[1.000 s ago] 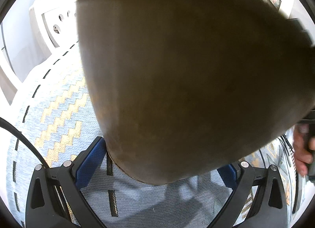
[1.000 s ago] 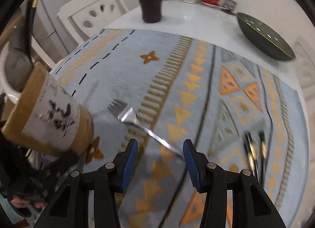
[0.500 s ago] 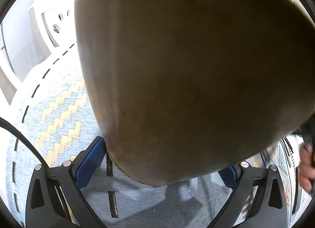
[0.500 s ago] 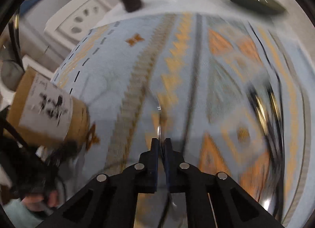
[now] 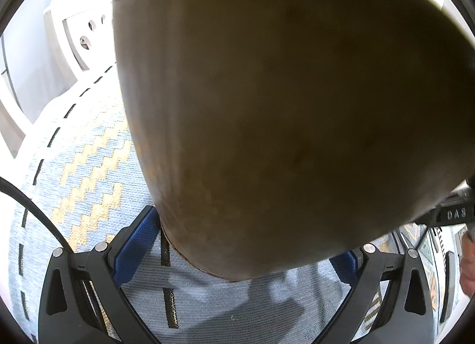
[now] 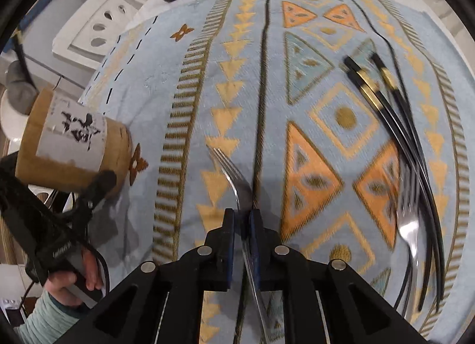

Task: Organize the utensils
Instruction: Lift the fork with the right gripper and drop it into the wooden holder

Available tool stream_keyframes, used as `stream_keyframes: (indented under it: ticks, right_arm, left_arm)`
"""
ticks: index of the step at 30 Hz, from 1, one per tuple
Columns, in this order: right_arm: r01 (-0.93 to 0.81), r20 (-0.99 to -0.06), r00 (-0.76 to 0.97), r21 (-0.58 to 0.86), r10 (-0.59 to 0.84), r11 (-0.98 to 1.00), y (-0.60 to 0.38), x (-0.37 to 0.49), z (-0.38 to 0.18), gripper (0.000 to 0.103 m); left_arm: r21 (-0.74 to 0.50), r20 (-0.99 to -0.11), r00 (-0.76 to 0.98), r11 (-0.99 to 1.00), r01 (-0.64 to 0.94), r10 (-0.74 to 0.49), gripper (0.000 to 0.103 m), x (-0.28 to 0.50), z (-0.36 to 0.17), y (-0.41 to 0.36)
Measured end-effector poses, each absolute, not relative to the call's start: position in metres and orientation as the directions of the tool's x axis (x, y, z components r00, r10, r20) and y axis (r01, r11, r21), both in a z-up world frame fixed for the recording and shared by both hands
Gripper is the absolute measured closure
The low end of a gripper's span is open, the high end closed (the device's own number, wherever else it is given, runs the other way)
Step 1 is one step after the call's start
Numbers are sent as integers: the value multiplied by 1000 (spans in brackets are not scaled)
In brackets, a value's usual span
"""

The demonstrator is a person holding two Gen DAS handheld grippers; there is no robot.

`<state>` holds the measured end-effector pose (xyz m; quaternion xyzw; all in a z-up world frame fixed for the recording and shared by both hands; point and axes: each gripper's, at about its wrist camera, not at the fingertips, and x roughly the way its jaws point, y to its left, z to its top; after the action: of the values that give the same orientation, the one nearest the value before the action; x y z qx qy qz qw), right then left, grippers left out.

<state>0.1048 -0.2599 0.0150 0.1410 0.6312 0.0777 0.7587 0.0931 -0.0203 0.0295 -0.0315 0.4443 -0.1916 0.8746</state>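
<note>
cloth (image 6: 341, 47): pale blue, gold-orange triangles | holder (image 6: 71, 136): tan, white label | chopsticks (image 6: 394, 112): black, gold bands

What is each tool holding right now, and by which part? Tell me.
The right tool is shut on a fork, gripping its handle just behind the tines. The left tool clamps the brown utensil holder near its base.

— Where's the fork (image 6: 234, 177)?

— Silver, tines pointing away, handle pinched between blue pads. A second fork (image 6: 411, 225) lies on the patterned cloth, touching the black chopsticks (image 6: 394, 112) (gold-banded).

— And the holder?

— The brown cylinder (image 6: 71, 139), white label, tilted, at the left.
</note>
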Motion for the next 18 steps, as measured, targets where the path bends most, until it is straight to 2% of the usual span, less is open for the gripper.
stream_keyframes:
  ticks: [4, 8, 13, 18]
  right_arm:
    - [20, -948, 193, 263, 254, 965, -249, 121, 15, 91]
    - [8, -945, 221, 249, 241, 968, -251, 122, 15, 101]
    - [26, -859, 361, 398, 362, 917, -273, 101, 40, 100]
    - [4, -786, 470, 458, 403, 889, -285, 83, 78, 100]
  left_arm:
    - [-222, -766, 532, 925, 308, -361, 1, 92, 27, -22]
    - [-222, -766, 532, 925, 308, -361, 1, 92, 27, -23]
    - [-215, -768, 533, 927, 309, -356, 1, 92, 26, -25]
    - [-213, -768, 533, 927, 308, -354, 1, 92, 26, -27]
